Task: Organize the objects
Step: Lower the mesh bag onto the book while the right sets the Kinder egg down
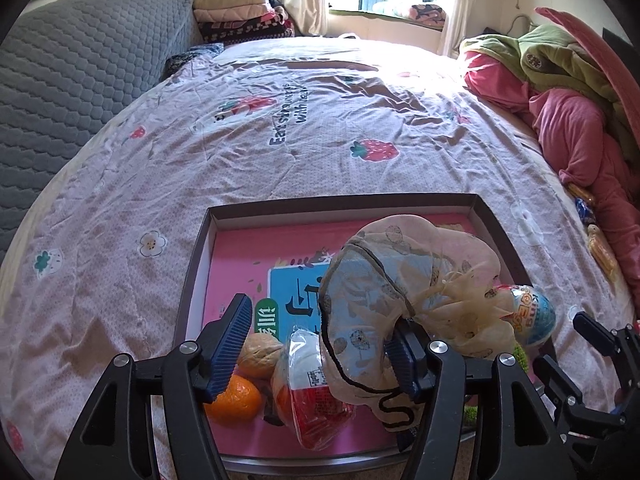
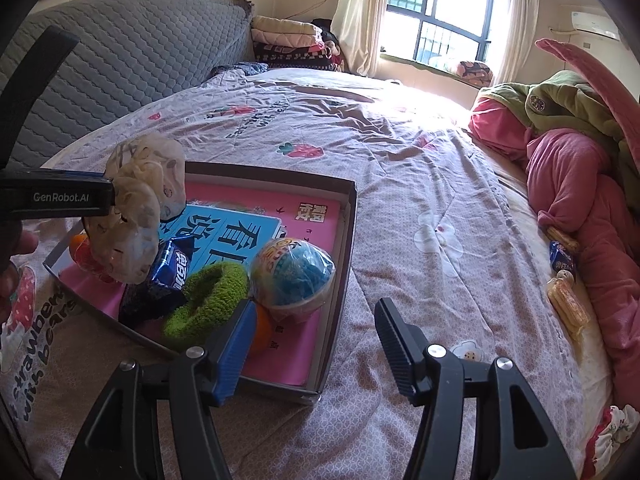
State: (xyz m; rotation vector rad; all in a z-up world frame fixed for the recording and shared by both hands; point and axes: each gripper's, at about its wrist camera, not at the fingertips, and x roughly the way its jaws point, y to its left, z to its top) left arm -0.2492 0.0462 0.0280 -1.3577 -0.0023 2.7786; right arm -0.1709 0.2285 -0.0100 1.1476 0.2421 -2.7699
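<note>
A shallow dark box with a pink liner (image 1: pixel 240 264) (image 2: pixel 320 216) lies on the bed. It holds an orange (image 1: pixel 236 400), a walnut (image 1: pixel 260 356), a red-and-white snack pack (image 1: pixel 316 392), a blue-and-orange toy egg (image 2: pixel 292 276) (image 1: pixel 528 312), a green crocheted ring (image 2: pixel 208 300) and a blue snack bag (image 2: pixel 168 276). My left gripper (image 1: pixel 320 352) is open above the box; a pale cloth scrunchie (image 1: pixel 404 292) (image 2: pixel 136 216) is draped over its right finger. My right gripper (image 2: pixel 316 344) is open and empty at the box's near right corner.
The strawberry-print bedsheet (image 1: pixel 280 152) spreads beyond the box. A pink and green quilt pile (image 2: pixel 572 184) lies along the right side, with a blue snack bag (image 2: pixel 562 258) and yellow wafer packs (image 2: pixel 568 304) beside it. A grey headboard (image 1: pixel 80 64) stands left.
</note>
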